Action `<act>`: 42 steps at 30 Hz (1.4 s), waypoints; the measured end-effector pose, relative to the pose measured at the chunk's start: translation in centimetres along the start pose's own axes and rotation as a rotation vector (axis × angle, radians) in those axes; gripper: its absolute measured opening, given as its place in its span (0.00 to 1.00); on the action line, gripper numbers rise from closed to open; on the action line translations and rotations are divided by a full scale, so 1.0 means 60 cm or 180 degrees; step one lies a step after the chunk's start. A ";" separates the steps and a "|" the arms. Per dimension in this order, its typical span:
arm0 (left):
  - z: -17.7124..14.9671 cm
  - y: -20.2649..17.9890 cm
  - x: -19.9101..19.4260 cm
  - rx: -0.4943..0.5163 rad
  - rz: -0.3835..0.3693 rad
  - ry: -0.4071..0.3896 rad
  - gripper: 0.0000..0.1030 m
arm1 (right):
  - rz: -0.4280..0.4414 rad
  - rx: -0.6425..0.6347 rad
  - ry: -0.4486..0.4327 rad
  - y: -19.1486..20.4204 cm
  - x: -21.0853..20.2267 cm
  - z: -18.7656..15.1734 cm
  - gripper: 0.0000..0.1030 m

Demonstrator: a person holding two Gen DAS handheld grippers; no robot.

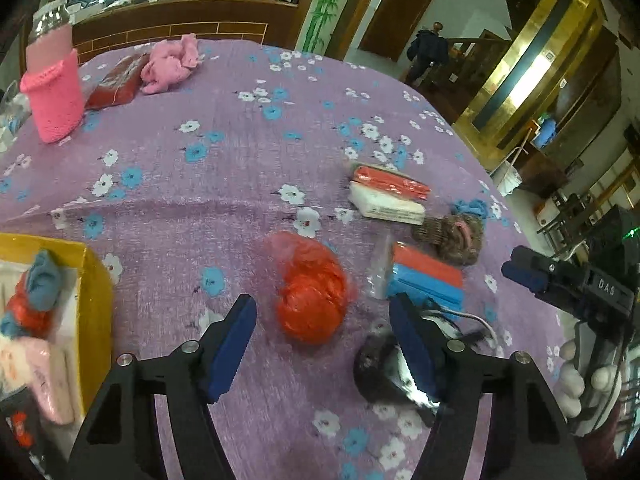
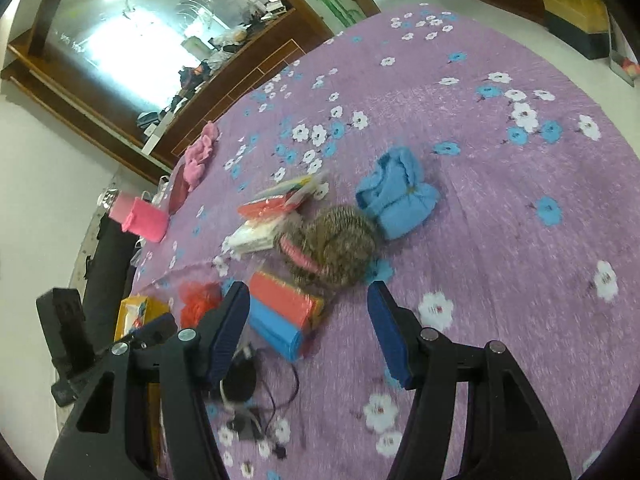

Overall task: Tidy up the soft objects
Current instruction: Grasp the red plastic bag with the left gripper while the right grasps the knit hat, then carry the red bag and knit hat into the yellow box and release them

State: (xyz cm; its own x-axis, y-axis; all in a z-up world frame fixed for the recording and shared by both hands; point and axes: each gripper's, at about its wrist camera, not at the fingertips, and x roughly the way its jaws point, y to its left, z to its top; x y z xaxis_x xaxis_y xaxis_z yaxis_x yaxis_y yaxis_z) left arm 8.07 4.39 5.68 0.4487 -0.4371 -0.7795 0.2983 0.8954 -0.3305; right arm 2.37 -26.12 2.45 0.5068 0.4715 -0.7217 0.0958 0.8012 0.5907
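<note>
Item: yellow box (image 1: 94, 280), far left of the left gripper (image 1: 324, 316), already holding soft pieces.

Item: left gripper, jaws apart, nothing between the pads, nothing held.

Item: red bundle (image 1: 312, 296), crumpled plastic-like, roundish with no clear long axis. It lies on the purple cloth (image 1: 200, 184) straight ahead of the left gripper, centred in the gap between its fingers, not touching them. Judged the next pick; the left hand is the nearer.

Item: red-and-blue pack (image 1: 428, 276), just right of the bundle.

Item: brown knitted roll (image 2: 332, 244), ahead of the right gripper (image 2: 308, 308).

Item: right gripper, jaws partly open, empty.
</note>
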 end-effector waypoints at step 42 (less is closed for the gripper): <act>-0.068 0.037 -0.116 -0.0331 -0.0175 -0.0381 0.33 | -0.0116 -0.0410 -0.0298 0.101 -0.064 -0.041 0.58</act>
State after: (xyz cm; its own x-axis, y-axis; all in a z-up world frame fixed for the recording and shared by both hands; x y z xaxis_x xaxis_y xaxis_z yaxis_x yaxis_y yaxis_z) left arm 2.14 9.78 8.19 0.5330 -0.4872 -0.6918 0.2393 0.8710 -0.4290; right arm -1.11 -22.14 7.93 0.5832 0.4097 -0.7015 0.0079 0.8606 0.5092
